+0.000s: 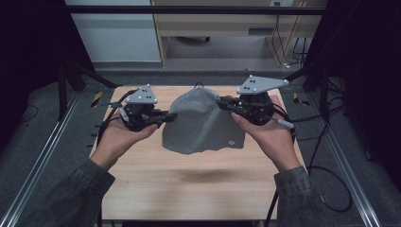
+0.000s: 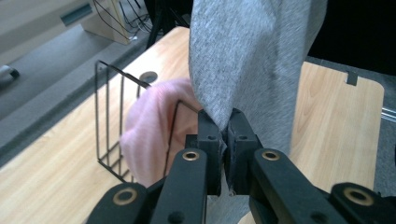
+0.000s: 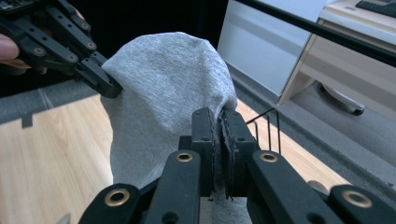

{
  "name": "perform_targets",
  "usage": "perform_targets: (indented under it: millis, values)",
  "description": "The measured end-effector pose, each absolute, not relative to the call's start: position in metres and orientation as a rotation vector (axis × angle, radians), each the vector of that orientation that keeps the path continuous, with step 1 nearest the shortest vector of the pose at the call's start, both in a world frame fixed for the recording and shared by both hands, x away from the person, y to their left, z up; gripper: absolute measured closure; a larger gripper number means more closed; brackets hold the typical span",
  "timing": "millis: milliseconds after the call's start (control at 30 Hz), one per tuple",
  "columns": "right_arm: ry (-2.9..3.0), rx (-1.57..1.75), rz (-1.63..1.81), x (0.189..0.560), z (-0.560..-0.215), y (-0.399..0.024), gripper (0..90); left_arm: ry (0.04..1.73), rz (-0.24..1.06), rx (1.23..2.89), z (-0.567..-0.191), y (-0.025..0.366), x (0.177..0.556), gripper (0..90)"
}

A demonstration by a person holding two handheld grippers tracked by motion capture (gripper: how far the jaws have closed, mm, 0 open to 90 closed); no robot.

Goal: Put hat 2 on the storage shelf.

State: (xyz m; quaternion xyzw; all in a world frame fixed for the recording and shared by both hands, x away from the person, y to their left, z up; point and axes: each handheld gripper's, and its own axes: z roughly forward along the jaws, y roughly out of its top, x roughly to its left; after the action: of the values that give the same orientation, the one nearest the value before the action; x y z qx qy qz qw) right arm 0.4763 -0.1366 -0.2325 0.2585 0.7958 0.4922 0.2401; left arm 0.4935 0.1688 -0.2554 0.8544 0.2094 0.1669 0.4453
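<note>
The left gripper (image 1: 171, 116) and the right gripper (image 1: 222, 102) are each pinching an edge of a grey cloth (image 1: 201, 124), holding it in the air above the wooden table (image 1: 189, 189), its width running side to side between them and the rest hanging down. It is looking soft, light and limp (draping freely), so the edges or corners seem the best places to grip. Behind it, a pink cloth (image 2: 149, 135) is lying in a wire rack (image 2: 109, 121).

I am seeing the grey cloth (image 2: 247, 60) running off the top edge of the left gripper view. It is covering part of the pink cloth (image 2: 149, 135) and the wire basket (image 2: 109, 121). My high view is hiding both behind it.
</note>
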Motion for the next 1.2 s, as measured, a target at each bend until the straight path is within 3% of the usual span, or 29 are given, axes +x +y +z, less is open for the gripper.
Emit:
perform_targets:
  millis: [367,1200]
  values:
    - [2.126,0.738,1.399,0.506,-0.211,-0.14,85.0,0.537,0.464,2.089,-0.225,0.167,0.523,86.5]
    - [1.981,0.791,1.514,0.572,-0.195,-0.142,85.0,0.598,0.492,1.868,-0.209,0.162,0.592,86.8]
